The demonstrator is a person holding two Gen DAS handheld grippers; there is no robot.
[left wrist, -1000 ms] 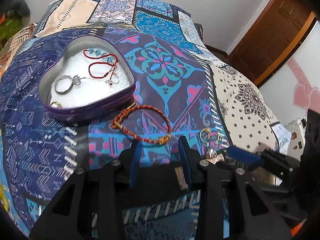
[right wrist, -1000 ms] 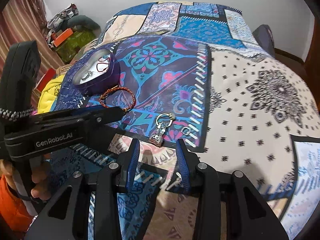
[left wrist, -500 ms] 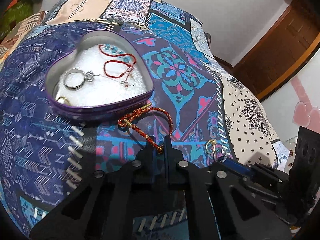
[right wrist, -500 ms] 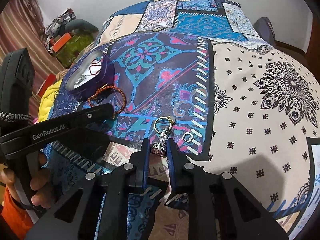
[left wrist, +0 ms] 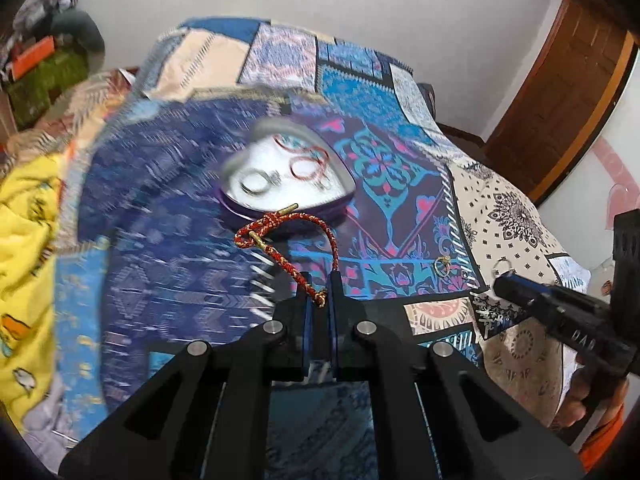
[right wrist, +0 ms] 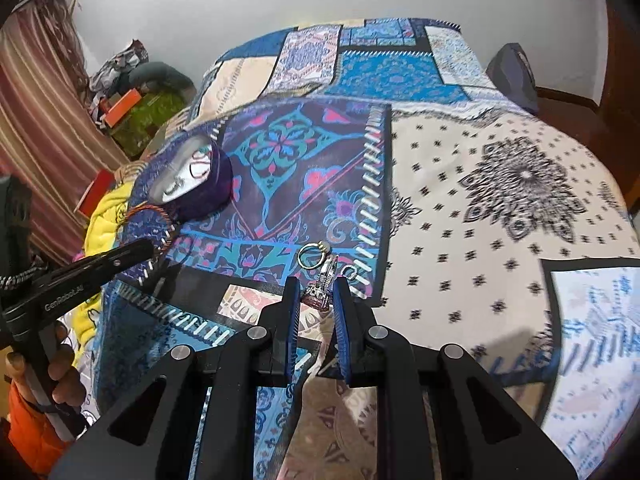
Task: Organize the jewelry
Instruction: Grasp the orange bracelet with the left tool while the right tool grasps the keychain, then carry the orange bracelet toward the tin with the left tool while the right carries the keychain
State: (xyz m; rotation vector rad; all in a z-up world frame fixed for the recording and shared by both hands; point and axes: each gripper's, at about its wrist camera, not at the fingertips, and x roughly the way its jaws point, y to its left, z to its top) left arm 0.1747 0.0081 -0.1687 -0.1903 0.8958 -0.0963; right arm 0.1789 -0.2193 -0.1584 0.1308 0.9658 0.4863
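My left gripper (left wrist: 319,298) is shut on one end of a red-and-gold braided bracelet (left wrist: 280,236), whose loop hangs forward above the bedspread. Beyond it lies a purple heart-shaped tin (left wrist: 344,196) with a white lining, holding red cords and silver rings; it is blurred. My right gripper (right wrist: 316,294) is shut on a silver keychain charm (right wrist: 318,294), its ring (right wrist: 313,257) sticking out past the fingertips. The tin (right wrist: 216,184) shows at the left in the right wrist view. Each view shows the other gripper: right (left wrist: 560,312), left (right wrist: 80,276).
A patchwork bedspread (right wrist: 500,208) covers the bed. A yellow blanket (left wrist: 28,216) is bunched at its left edge, with clutter and a striped curtain (right wrist: 36,120) beyond. A wooden door (left wrist: 560,92) stands at the right. A hand (right wrist: 44,376) holds the left gripper's handle.
Both grippers went from open to shut, the left on the bracelet, the right on the keychain charm. The left gripper has since lifted the bracelet and drawn back from the tin.
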